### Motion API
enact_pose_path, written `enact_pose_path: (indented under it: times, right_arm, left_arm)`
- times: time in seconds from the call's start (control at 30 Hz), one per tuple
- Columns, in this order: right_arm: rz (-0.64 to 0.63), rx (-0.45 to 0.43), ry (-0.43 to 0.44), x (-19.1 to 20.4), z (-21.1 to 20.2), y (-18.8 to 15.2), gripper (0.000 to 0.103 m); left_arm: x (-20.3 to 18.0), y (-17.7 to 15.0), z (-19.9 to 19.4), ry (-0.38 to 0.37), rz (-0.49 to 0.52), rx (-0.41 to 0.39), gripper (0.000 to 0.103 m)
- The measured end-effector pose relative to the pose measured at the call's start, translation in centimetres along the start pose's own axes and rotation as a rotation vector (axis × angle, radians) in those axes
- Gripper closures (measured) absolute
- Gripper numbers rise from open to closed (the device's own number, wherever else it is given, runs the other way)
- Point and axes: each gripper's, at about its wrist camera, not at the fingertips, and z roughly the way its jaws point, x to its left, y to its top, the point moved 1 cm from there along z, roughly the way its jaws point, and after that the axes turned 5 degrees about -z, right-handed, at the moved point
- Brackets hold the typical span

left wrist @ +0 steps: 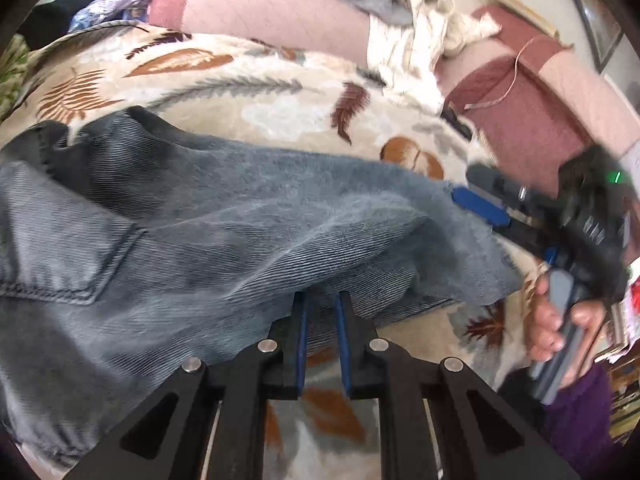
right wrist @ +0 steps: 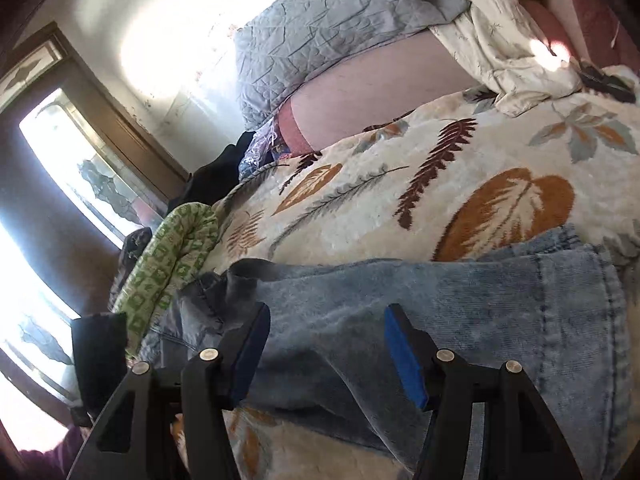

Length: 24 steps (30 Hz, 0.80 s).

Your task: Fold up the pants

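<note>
Blue denim pants [left wrist: 208,216] lie across a cream blanket with a leaf print [left wrist: 248,80]. My left gripper [left wrist: 321,300] sits at the near edge of the denim, its blue pads narrowly apart with a fold of fabric between the tips. In the left wrist view my right gripper [left wrist: 480,206] shows at the right, at the end of the pant leg, held by a hand [left wrist: 556,320]. In the right wrist view the pants [right wrist: 460,312] spread under my right gripper [right wrist: 326,316], whose jaws stand wide open just above the denim.
A grey quilted pillow [right wrist: 320,28] and a crumpled cream sheet [right wrist: 500,20] lie at the far side of the bed. A green patterned cloth [right wrist: 176,252] hangs at the left edge. A window [right wrist: 68,168] is to the left. A dark red mattress cover [left wrist: 520,112] shows at the right.
</note>
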Motion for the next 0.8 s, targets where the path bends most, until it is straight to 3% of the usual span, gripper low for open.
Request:
enact_pose_path:
  times: [0.13,0.27,0.4,0.5,0.63,0.8]
  right_arm:
    - [-0.002,0.043,-0.005,0.3,2.4,1.0,0.041]
    - [0.033,0.132,0.045,0.0,5.4,1.2,0.041]
    - [0.002,0.164,0.023,0.8,7.0,1.4,0.041]
    - [-0.066,0.144,0.053,2.7,5.6,1.6,0.041]
    - [-0.164,0.123,0.146,5.3,1.9,0.9,0.041]
    - [-0.035,0.241,0.220,4.5,1.3,-1.5,0.041]
  left_arm:
    - [0.2,-1.1,2.1,-0.011,-0.023,0.082,0.090]
    - [0.3,-1.7,1.7,-0.028,-0.003,0.100,0.090]
    - [1.3,-2.2,1.5,-0.042,-0.025,0.132,0.095]
    - [2.0,-2.2,0.6,-0.073,-0.070,0.105,0.095]
    - [2.0,-2.2,-2.2,-0.040,-0.033,0.012,0.095]
    - [2.7,-1.9,-4.4,0.038,-0.002,-0.081,0.095]
